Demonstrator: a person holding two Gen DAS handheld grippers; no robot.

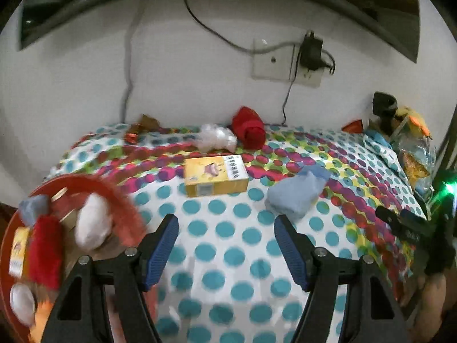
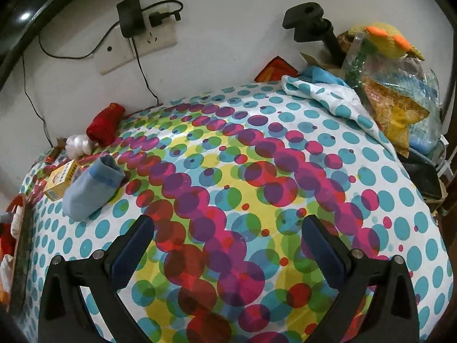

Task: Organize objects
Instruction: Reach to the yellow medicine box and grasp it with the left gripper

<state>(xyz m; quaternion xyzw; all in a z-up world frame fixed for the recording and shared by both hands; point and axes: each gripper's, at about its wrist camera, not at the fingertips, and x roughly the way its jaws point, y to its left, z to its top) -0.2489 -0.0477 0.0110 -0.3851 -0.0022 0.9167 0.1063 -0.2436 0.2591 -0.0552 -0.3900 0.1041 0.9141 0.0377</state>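
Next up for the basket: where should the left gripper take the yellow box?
Grip the yellow box across its short ends, coming from above and the near side with the open left gripper. It lies flat, long side facing the gripper, and both ends look clear.

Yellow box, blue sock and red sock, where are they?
yellow box [image 1: 214, 175], left wrist view, top face.
blue sock [image 1: 297, 191], left wrist view, middle of the fabric.
red sock [image 2: 104, 125], right wrist view, middle of the roll.
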